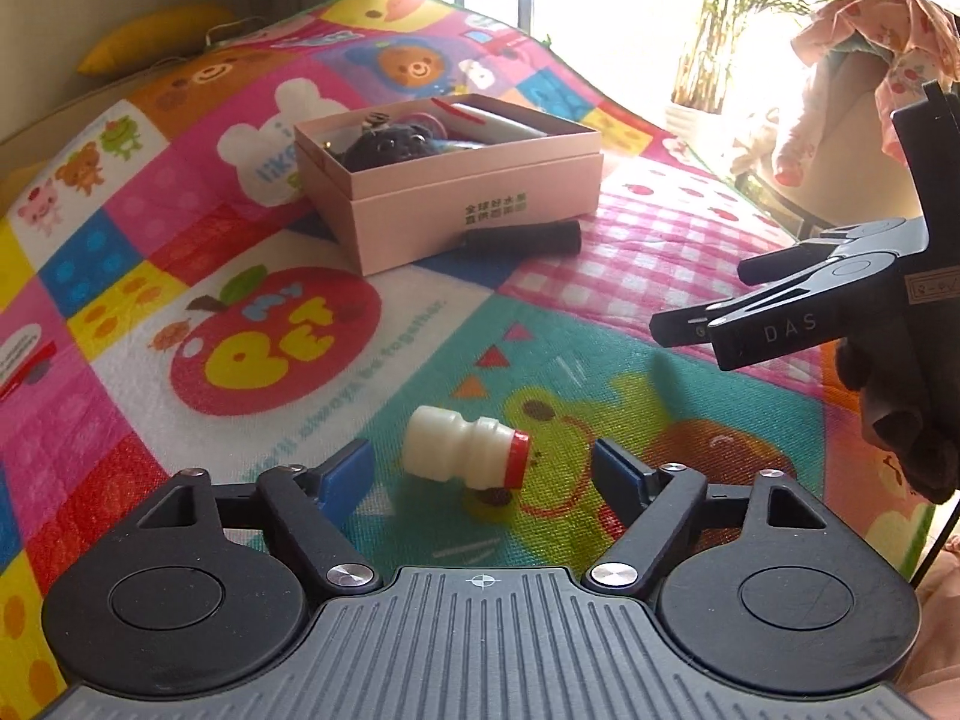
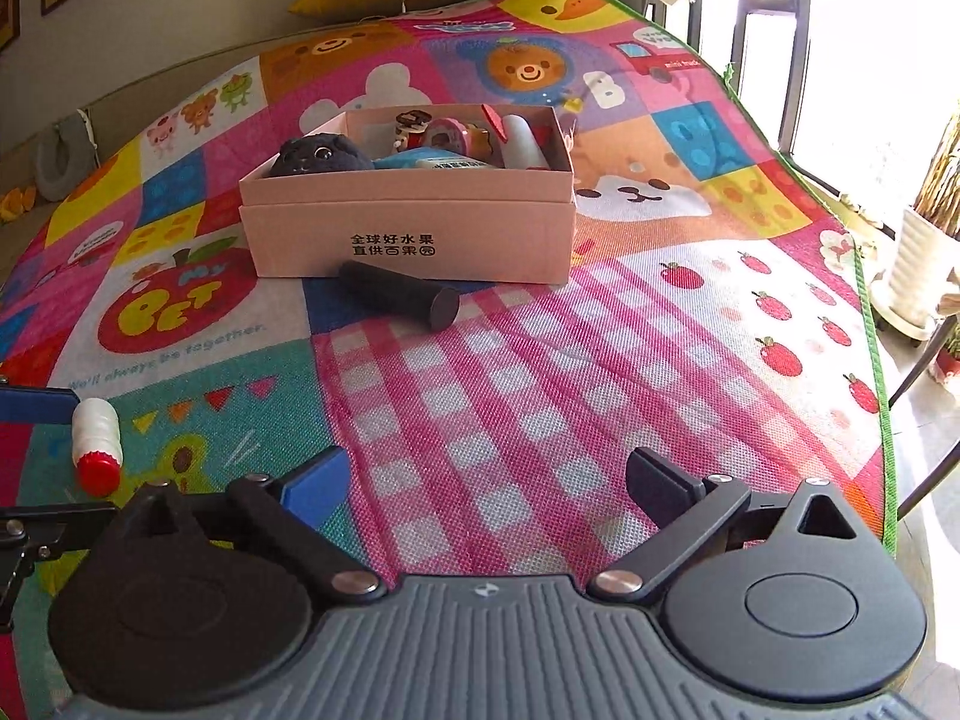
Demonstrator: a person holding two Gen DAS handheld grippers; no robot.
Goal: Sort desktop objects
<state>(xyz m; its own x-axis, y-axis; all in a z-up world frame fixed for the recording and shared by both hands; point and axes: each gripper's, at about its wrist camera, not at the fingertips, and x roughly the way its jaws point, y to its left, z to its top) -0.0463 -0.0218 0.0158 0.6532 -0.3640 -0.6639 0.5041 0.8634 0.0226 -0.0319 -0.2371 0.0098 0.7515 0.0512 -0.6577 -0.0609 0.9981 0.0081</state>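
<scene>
Looking along our left claw [image 1: 483, 471], we see its blue-padded fingers [image 1: 348, 474] spread wide apart on either side of a small white bottle [image 1: 462, 456] with a red cap. The bottle lies on its side on the colourful cartoon mat [image 1: 630, 252], cap pointing to the right, resting over a green frog print. Neither pad touches it; the bottle sits between them, nearer the far ends of the fingers.

Our right claw [image 2: 486, 486] is released too, its fingers well apart with nothing between them, hovering above the pink checked part of the mat. In the left wrist view it [image 1: 690, 321] shows at the right edge, held in a dark-gloved hand [image 1: 900, 414], fingers pointing left.

Farther back on the mat stands a pink cardboard box [image 2: 408, 240] with dark printed characters on its front wall. Inside it we can make out a dark plush toy [image 2: 321, 156], a white tube-like item [image 2: 522, 141] and several small colourful things we cannot identify. A black cylinder [image 2: 399, 294] lies on its side on the mat, just in front of the box and touching or nearly touching its front wall.

From the right wrist view, the bottle [image 2: 96, 441] appears at the far left, beside a blue pad of the left claw.
</scene>
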